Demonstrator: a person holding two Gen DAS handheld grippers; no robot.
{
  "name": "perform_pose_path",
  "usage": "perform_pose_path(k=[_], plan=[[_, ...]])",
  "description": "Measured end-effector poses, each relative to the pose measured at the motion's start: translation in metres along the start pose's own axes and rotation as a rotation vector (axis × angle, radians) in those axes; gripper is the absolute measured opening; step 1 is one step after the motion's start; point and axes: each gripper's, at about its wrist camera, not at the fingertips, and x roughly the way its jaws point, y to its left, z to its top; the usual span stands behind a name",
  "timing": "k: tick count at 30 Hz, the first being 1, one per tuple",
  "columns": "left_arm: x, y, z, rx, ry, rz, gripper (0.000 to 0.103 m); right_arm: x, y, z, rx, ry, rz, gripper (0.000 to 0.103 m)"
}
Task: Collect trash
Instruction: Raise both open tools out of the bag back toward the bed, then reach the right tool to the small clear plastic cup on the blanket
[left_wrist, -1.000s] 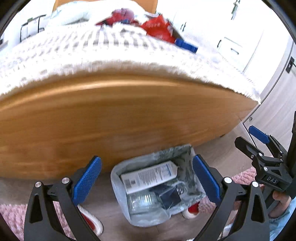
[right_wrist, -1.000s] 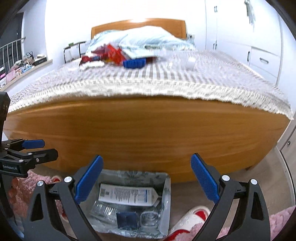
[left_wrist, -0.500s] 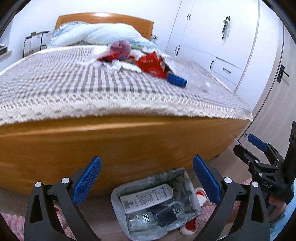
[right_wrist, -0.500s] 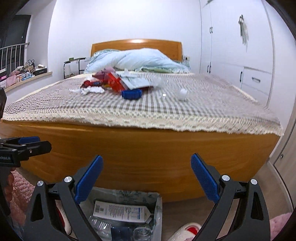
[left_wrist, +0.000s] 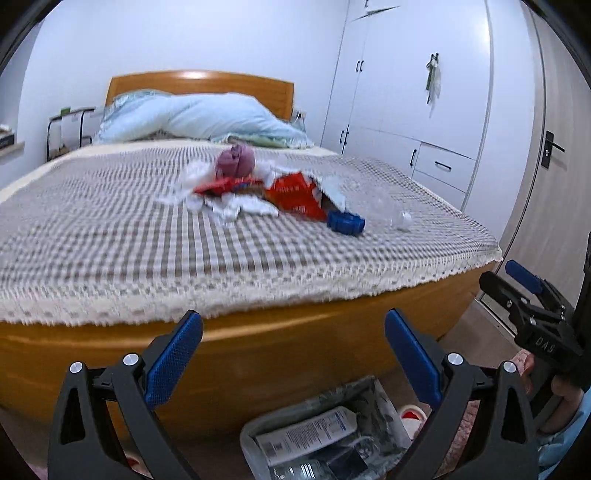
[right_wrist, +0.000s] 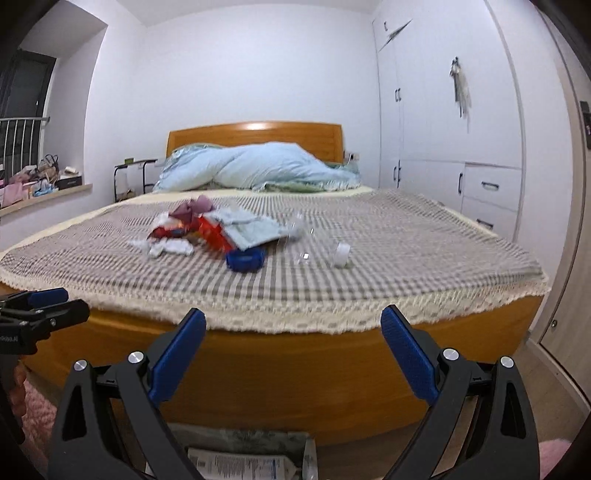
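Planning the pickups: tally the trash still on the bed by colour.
Red wrappers: 2
Blue lid: 1
Purple wad: 1
Clear bottle: 1
White tissue scraps: one cluster, too blurred to count
Pale blue packet: 1
Total: 6, plus tissue

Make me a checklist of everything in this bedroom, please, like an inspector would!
Surface: bed with a checked cover, lace edge, wooden frame.
Job's things: red packet, white tissues, purple ball, blue lid, clear bottle, all lying on the bed; bin on the floor at the bed's foot, with a white tube inside.
Clutter: blue duvet bunched at the headboard; bags on the window ledge.
Grippers: left gripper and right gripper both open, empty, short of the bed.
Cables: nothing seen.
Surroundings: white wardrobe, pink rug, slipper.
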Motion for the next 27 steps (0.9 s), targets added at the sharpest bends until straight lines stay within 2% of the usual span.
perform_pose_path(k=[10,15,20,27], plan=[[0.003,0.003,0.025,0.023,-0.087,-0.002,0.095,0.012,0.005,0.017,-0.018,-0.072,-0.052,0.092],[0.009,0.005,0.037,0.033,-0.109,0.007,0.095,0.022,0.005,0.024,-0.020,-0.075,-0.055,0.092],[0.014,0.008,0.049,0.032,-0.132,0.002,0.095,0.030,0.005,0.033,-0.016,-0.096,-0.124,0.092],[0.025,0.007,0.062,0.054,-0.157,0.010,0.095,0.044,0.007,0.043,-0.009,-0.074,-0.112,0.092]])
